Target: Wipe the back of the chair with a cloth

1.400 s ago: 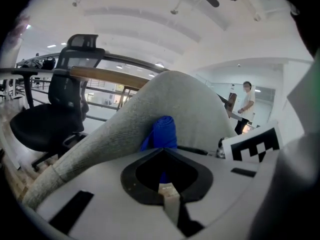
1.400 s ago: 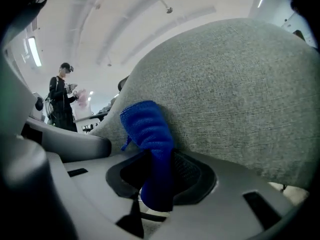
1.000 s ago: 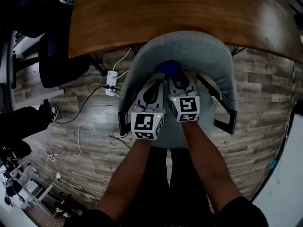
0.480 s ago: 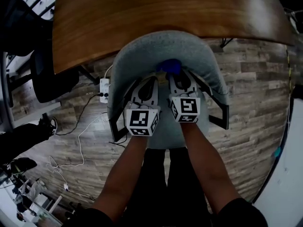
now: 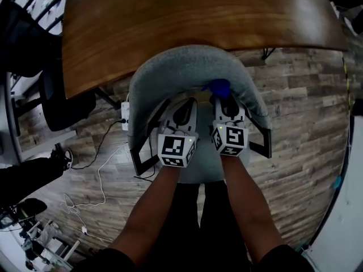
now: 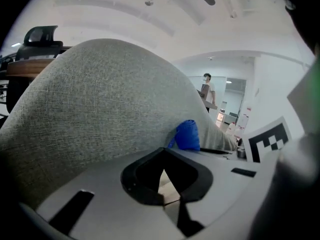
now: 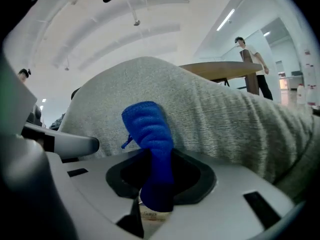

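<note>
The grey fabric chair back (image 5: 190, 67) curves in front of me, pushed up to the table. My right gripper (image 5: 227, 104) is shut on a blue cloth (image 5: 219, 86) that presses against the inner face of the backrest, right of centre. In the right gripper view the rolled cloth (image 7: 150, 134) sticks up out of the jaws (image 7: 152, 204) against the grey fabric (image 7: 225, 119). My left gripper (image 5: 182, 111) sits beside it to the left, shut with nothing in it (image 6: 165, 191). Its camera sees the backrest (image 6: 100, 99) and the cloth (image 6: 188, 135) off to the right.
A wooden table (image 5: 187, 21) lies just beyond the chair. Black armrests (image 5: 142, 157) (image 5: 258, 146) flank my arms. A white power strip (image 5: 125, 115) with cables lies on the wood floor at left, near a black office chair (image 5: 57, 95). A person (image 7: 250, 59) stands far off.
The right gripper has slid the blue cloth to the right along the backrest. The left gripper has stayed close beside it, and the head view has shifted slightly.
</note>
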Action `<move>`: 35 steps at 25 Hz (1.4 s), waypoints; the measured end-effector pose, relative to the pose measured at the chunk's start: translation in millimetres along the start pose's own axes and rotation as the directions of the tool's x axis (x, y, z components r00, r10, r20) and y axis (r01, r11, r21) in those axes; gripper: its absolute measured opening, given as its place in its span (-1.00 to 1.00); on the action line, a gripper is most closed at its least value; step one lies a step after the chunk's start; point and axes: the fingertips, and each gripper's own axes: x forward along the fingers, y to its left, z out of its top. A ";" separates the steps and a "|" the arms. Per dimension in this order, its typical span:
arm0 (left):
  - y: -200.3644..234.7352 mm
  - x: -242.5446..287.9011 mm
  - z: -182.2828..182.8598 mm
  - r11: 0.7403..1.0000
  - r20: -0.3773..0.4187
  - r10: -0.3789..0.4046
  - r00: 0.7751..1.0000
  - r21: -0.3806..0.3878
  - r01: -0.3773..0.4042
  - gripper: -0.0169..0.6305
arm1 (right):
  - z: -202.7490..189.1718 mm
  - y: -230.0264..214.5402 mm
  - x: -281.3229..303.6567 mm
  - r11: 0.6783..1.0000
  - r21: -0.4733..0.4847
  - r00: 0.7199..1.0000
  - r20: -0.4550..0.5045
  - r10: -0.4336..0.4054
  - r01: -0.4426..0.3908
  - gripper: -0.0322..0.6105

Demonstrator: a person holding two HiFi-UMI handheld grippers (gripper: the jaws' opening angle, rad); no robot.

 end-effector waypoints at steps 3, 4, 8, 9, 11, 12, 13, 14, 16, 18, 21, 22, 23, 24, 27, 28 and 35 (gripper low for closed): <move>-18.6 5.6 3.8 1.000 0.008 -0.031 0.999 0.000 0.031 -0.93 | 0.8 -18.3 -11.9 0.999 0.018 0.999 0.003 -0.048 0.047 -0.56; -23.9 7.2 4.3 0.999 0.009 -0.040 0.999 0.002 0.040 -0.93 | -0.1 -23.2 -15.8 0.998 0.028 0.998 0.003 -0.065 0.065 -0.56; -42.5 11.9 4.4 0.997 0.008 -0.072 0.997 0.011 0.072 -0.93 | -1.6 -39.1 -32.2 0.991 0.066 0.993 0.011 -0.118 0.117 -0.56; -47.0 12.8 4.5 0.997 0.007 -0.080 0.997 0.015 0.080 -0.93 | -0.8 -42.3 -36.0 0.990 0.074 0.992 0.015 -0.123 0.121 -0.56; -55.3 13.8 3.7 0.995 0.003 -0.095 0.995 0.022 0.095 -0.93 | 1.6 -48.5 -43.7 0.987 0.092 0.991 0.023 -0.131 0.128 -0.56; -59.0 13.5 2.7 0.995 -0.001 -0.101 0.995 0.023 0.101 -0.93 | 2.8 -51.6 -48.1 0.986 0.102 0.990 0.028 -0.139 0.135 -0.56; -62.5 12.6 1.5 0.994 -0.006 -0.107 0.994 0.023 0.107 -0.93 | 3.5 -54.7 -52.9 0.983 0.112 0.988 0.032 -0.150 0.145 -0.56; -65.8 11.4 0.3 0.993 -0.011 -0.112 0.994 0.022 0.112 -0.93 | 3.6 -57.4 -57.8 0.980 0.122 0.986 0.033 -0.162 0.157 -0.56; -72.9 8.6 -0.8 0.992 -0.016 -0.123 0.992 0.021 0.123 -0.93 | 2.6 -60.9 -67.2 0.975 0.137 0.983 0.032 -0.182 0.176 -0.56; -80.9 6.3 0.1 0.991 -0.018 -0.134 0.991 0.023 0.135 -0.93 | 1.2 -63.4 -76.0 0.970 0.148 0.980 0.029 -0.198 0.192 -0.56; -93.2 4.4 4.3 0.988 -0.016 -0.152 0.988 0.033 0.152 -0.93 | 1.2 -69.0 -87.1 0.963 0.169 0.976 0.029 -0.218 0.210 -0.56; -95.9 3.8 5.7 0.987 -0.015 -0.155 0.988 0.036 0.155 -0.93 | 2.1 -70.1 -89.9 0.961 0.179 0.975 0.029 -0.220 0.211 -0.56; -97.5 2.8 7.0 0.987 -0.013 -0.156 0.988 0.039 0.156 -0.93 | 3.8 -70.0 -92.2 0.960 0.187 0.975 0.031 -0.218 0.209 -0.56; -98.2 1.2 8.4 0.987 -0.013 -0.154 0.988 0.042 0.154 -0.93 | 6.5 -68.3 -94.3 0.960 0.191 0.976 0.034 -0.213 0.203 -0.56; -97.3 -7.5 15.6 0.990 -0.011 -0.133 0.991 0.048 0.134 -0.93 | 23.6 -55.1 -102.6 0.971 0.177 0.984 0.051 -0.173 0.161 -0.56; -96.4 -11.6 19.7 0.991 -0.008 -0.123 0.992 0.049 0.124 -0.93 | 32.7 -48.6 -106.1 0.976 0.164 0.987 0.061 -0.152 0.140 -0.56; -81.0 -68.8 60.2 0.997 0.056 -0.021 0.998 0.080 0.016 -0.93 | 90.7 15.6 -140.6 0.996 0.001 0.988 0.122 0.093 -0.094 -0.56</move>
